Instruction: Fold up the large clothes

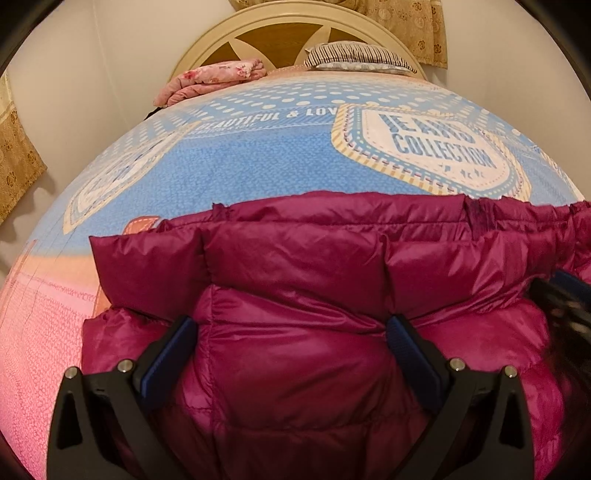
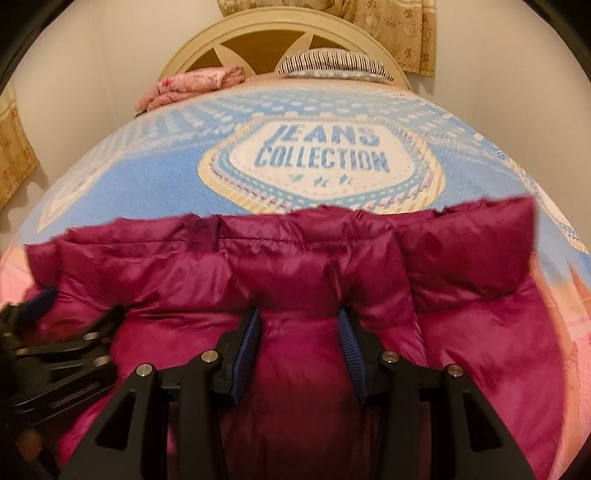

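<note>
A puffy magenta down jacket [image 1: 295, 254] lies across the near part of a bed, its far edge running straight across the blanket. My left gripper [image 1: 293, 325] has its jaws set wide, and a thick bulge of the jacket fills the gap, with creases running from both blue pads [image 1: 173, 354]. My right gripper [image 2: 297, 314] pinches a narrower ridge of the jacket [image 2: 461, 258] between its ribbed blue pads [image 2: 245, 343]. The two grippers sit side by side; the left one shows at the left edge of the right wrist view.
The bed carries a blue and pink blanket [image 1: 258, 166] printed "JEANS COLLECTION". A folded pink floral quilt [image 1: 214, 77] and a striped pillow [image 1: 354, 55] lie against the cream headboard [image 1: 280, 22]. Walls and patterned curtains [image 1: 18, 155] flank the bed.
</note>
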`<state>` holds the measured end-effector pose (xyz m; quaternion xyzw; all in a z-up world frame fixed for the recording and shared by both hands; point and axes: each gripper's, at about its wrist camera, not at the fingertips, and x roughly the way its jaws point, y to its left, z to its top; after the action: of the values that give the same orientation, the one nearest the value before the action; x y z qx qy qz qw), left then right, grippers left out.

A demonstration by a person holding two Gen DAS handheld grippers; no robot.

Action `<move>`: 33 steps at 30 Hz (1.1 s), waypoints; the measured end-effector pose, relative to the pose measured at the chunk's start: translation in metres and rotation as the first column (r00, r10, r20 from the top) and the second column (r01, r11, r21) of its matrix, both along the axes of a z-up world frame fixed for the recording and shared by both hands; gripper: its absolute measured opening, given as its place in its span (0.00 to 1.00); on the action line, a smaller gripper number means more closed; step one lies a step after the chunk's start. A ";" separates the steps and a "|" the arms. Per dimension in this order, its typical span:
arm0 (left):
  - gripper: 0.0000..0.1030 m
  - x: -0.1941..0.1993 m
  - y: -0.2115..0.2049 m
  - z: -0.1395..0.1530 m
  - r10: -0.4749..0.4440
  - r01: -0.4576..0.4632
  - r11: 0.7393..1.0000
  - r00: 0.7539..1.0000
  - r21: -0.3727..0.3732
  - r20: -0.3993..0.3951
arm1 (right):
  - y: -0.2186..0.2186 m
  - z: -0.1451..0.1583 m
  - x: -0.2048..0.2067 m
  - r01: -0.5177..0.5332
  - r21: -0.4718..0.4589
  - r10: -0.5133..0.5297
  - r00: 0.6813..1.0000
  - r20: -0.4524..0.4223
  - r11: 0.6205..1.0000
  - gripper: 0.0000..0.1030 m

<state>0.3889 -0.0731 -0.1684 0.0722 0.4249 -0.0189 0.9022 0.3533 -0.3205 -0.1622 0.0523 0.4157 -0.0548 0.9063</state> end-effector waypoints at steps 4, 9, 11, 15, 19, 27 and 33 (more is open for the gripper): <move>1.00 0.001 0.001 -0.001 0.002 -0.002 1.000 1.000 -0.014 -0.006 | 0.023 0.027 -0.043 -0.107 0.065 0.099 0.989 0.113 0.992 0.44; 1.00 0.001 0.003 0.000 0.004 -0.004 0.999 1.000 -0.038 -0.009 | 0.041 0.000 -0.042 -0.126 0.033 0.124 0.991 0.052 0.991 0.44; 1.00 0.002 0.004 0.001 0.005 -0.005 0.999 1.000 -0.047 -0.012 | 0.043 -0.010 -0.039 -0.128 0.017 0.127 0.991 0.040 0.992 0.44; 1.00 0.000 0.007 0.006 0.006 -0.007 0.998 1.000 -0.061 -0.018 | 0.046 -0.018 -0.036 -0.126 -0.012 0.126 0.992 0.023 0.992 0.45; 1.00 -0.025 0.022 0.031 0.016 -0.013 0.988 1.000 -0.154 0.022 | 0.043 -0.020 -0.037 -0.126 0.001 0.126 0.992 0.019 0.992 0.45; 1.00 -0.092 0.015 0.032 -0.050 0.060 0.993 0.995 -0.104 0.089 | 0.041 -0.018 -0.038 -0.128 0.013 0.128 0.992 0.014 0.992 0.45; 1.00 -0.078 0.017 0.009 -0.017 0.021 0.995 0.999 -0.094 0.036 | 0.039 -0.018 -0.036 -0.129 0.015 0.129 0.992 0.013 0.992 0.45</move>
<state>0.3104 -0.0564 -0.1597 0.0339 0.4067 -0.0463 0.9118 0.3173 -0.2814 -0.1807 0.0328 0.4134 0.0074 0.9099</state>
